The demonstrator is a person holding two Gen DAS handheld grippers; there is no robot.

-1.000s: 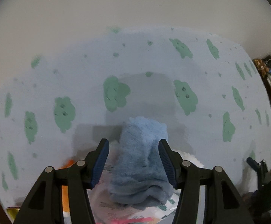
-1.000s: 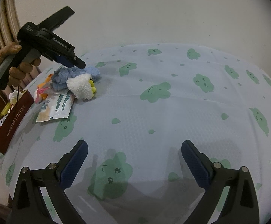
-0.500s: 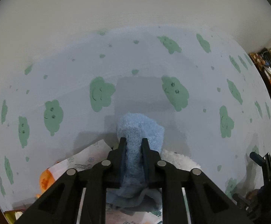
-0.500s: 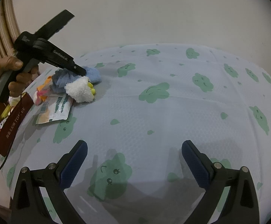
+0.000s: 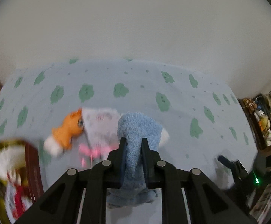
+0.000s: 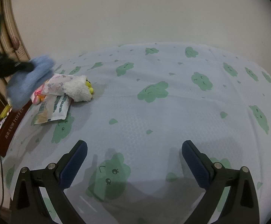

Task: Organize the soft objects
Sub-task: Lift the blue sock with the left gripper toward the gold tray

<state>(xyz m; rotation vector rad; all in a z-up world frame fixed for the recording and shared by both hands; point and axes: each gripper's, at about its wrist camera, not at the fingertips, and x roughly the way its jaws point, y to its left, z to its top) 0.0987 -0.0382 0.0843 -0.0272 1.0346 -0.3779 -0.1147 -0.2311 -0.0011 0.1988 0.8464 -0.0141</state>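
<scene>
cloud-print sheet point(image 6: 154, 112): left gripper point(image 5: 133, 145) pinches blue towel point(image 5: 139, 127); only right view shows right gripper point(image 6: 134, 155) spread.

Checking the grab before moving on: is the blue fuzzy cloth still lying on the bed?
No, the left hand-held gripper is shut on the blue fuzzy cloth, which hangs in the air above the bed sheet.

Bare bedsheet point(image 6: 154, 115) ahead; white plush point(image 6: 78, 91) and packets point(image 6: 53, 108) crowd left.

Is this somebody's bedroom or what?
Probably a room at home, maybe a bedroom. A sheet printed with smiling green clouds covers a big flat surface by a plain wall, and soft toys lie on it: an orange plush and a fluffy white one.
</scene>
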